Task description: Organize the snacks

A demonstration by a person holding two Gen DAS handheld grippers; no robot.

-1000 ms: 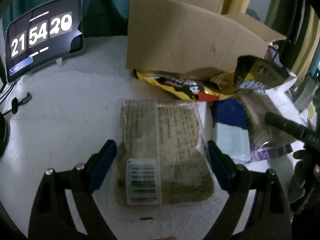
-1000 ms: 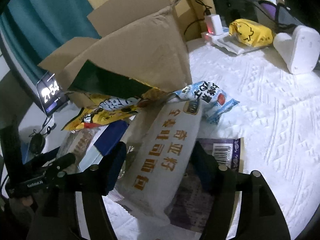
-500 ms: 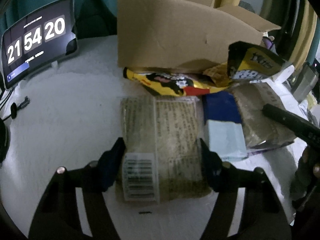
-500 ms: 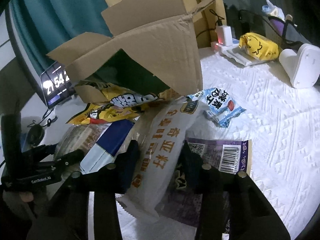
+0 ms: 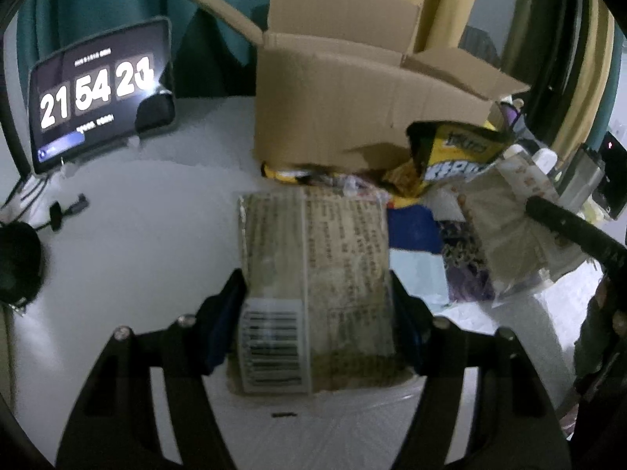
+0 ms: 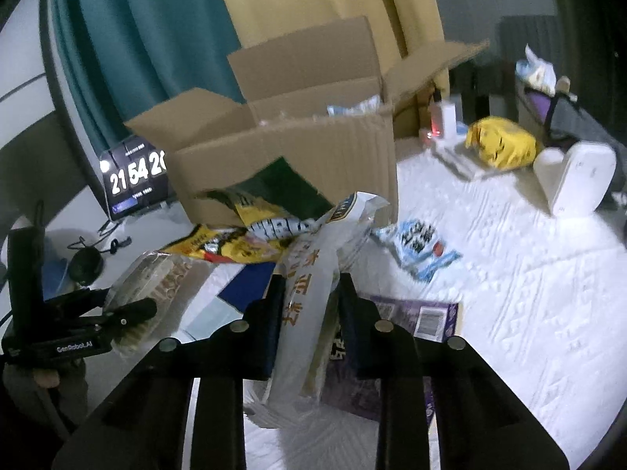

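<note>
My left gripper is shut on a clear pack of brownish biscuits with a barcode label, lifted off the white table; the pack also shows in the right wrist view. My right gripper is shut on a long white bread bag with orange characters, tilted upward; the bag also shows in the left wrist view. An open cardboard box stands behind, seen too in the right wrist view. A yellow and black snack bag leans against it.
A blue box, a purple packet and a blue-white snack packet lie on the white cloth. A tablet clock stands at the back left with cables. A yellow bag and a white device sit far right.
Both grippers have closed on their packs and lifted them. The bread bag now stands tilted up; the box top is in view from higher up.
</note>
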